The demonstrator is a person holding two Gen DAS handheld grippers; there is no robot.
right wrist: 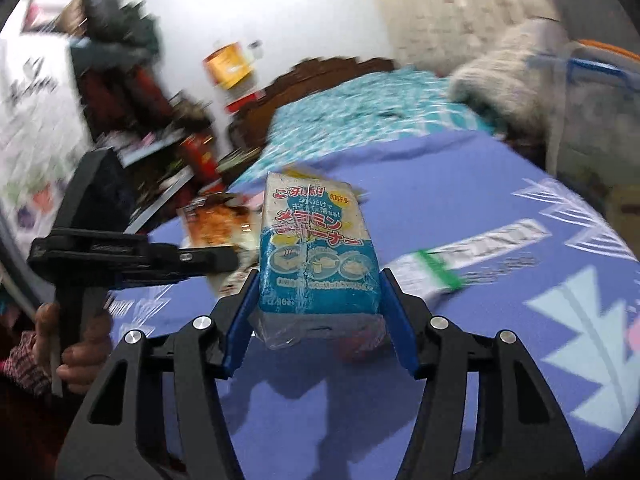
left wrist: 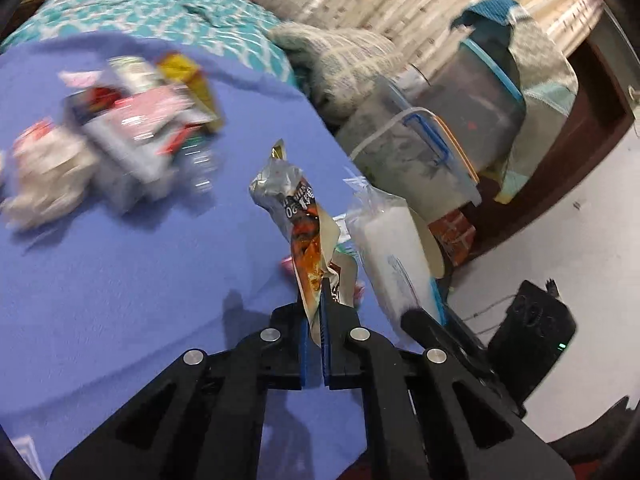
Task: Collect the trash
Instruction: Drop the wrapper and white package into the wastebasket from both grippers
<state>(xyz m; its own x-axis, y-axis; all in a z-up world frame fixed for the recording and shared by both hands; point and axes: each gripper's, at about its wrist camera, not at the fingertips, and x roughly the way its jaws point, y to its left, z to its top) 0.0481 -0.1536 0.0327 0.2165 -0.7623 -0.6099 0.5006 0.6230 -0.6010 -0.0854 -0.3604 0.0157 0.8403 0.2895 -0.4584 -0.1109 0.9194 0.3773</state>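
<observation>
In the left wrist view, the left tongs point(left wrist: 316, 300) are pinched narrow on a crumpled foil snack wrapper point(left wrist: 298, 216), silver at the top and orange lower down, which stands up from between the blue pads and is lifted clear of the purple bedsheet point(left wrist: 132, 280). Just right of it stands a white packet in clear plastic point(left wrist: 390, 248), with the black tip of the right tongs point(left wrist: 416, 316) touching its lower end. Far to the upper left, a blurred pile of trash point(left wrist: 116, 136) lies on the sheet: boxes, wrappers and crumpled paper. Beyond the sheet are a teal patterned blanket point(left wrist: 160, 4) and, off the bed's edge, two clear storage bins point(left wrist: 460, 128) with blue handles. A black device point(left wrist: 532, 340) with a green light sits on the pale floor.

In the right wrist view, the right tongs point(right wrist: 316, 300) stand moderately wide around the same packet, seen here as a blue and white sponge pack point(right wrist: 316, 252) with Japanese print; both blue pads press its sides and it is held above the sheet. To the left, the left tongs point(right wrist: 132, 256) reach in sideways, gripped by a hand point(right wrist: 80, 352), with the orange wrapper point(right wrist: 216, 220) at their tip just beside the pack. A white carton with a green stripe point(right wrist: 460, 260) lies on the sheet to the right, blurred.
</observation>
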